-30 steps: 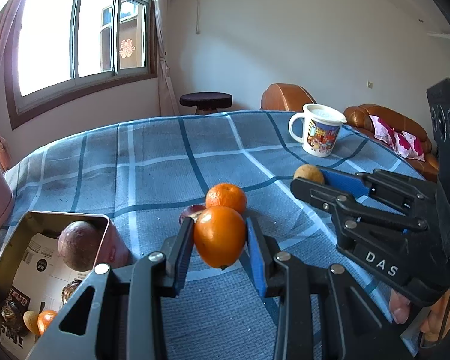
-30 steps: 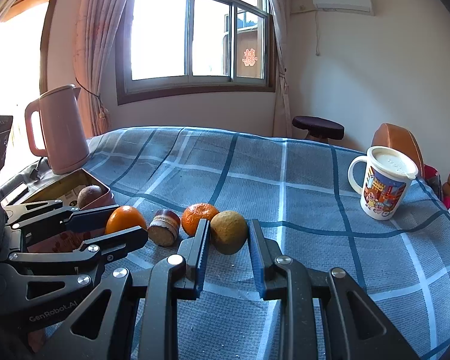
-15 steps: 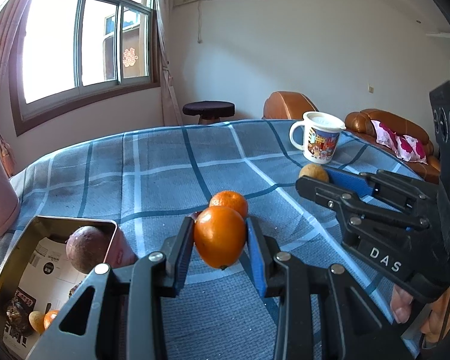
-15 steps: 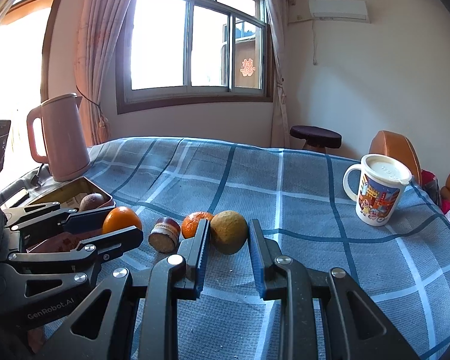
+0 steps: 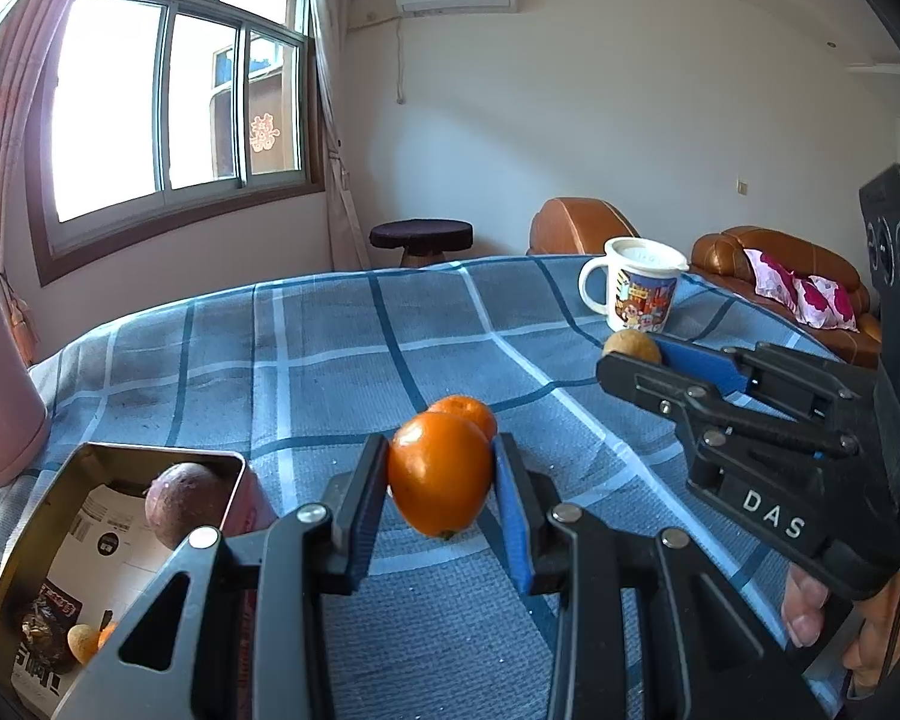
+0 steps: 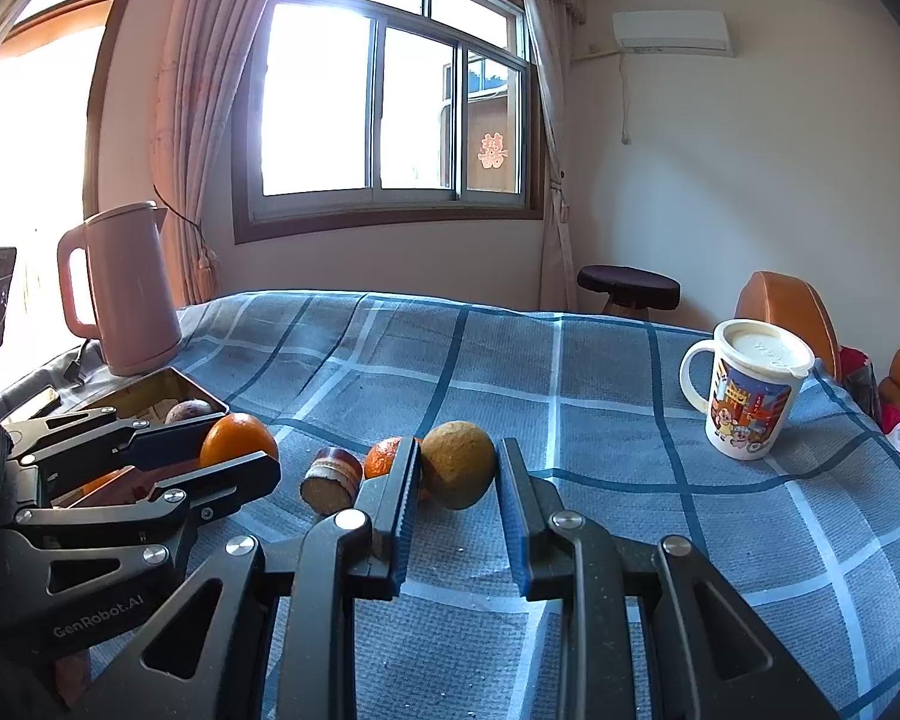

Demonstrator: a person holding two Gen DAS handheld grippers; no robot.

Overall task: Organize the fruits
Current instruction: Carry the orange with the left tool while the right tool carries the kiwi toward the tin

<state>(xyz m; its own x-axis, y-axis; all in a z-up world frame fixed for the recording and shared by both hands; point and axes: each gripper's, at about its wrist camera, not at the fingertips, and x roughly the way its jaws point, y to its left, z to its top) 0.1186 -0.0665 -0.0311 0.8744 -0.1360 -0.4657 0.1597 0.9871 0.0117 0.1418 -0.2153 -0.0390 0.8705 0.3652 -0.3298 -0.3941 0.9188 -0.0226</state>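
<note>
Left wrist view: scene listed from left edge to right edge
Metal tin [image 5: 120, 462]: open, at the left on the checked tablecloth [image 5: 330, 372]; holds a purple fruit [image 5: 180, 504] and small fruits near its front corner
Left gripper [image 5: 441, 480]: jaws clamped on the orange [image 5: 439, 480], which is lifted clear of the cloth, just right of the tin
Second orange [image 5: 465, 411]: on the cloth directly behind the held one
Right gripper [image 6: 457, 468]: jaws clamped on a brown-green fruit [image 6: 457, 471], raised, well right of the tin
Cut fruit piece [image 6: 330, 477]: on the cloth between the two grippers
Mug [image 6: 750, 396]: lidded, far right, apart from all fruit
Risk 1: round, smooth fruit can roll out of flat pads if either grip slackens in transit
Risk 2: both grippers heading for one tin can collide above it
Risk 3: a drop onto the purple fruit can bounce out over the low rim
</note>
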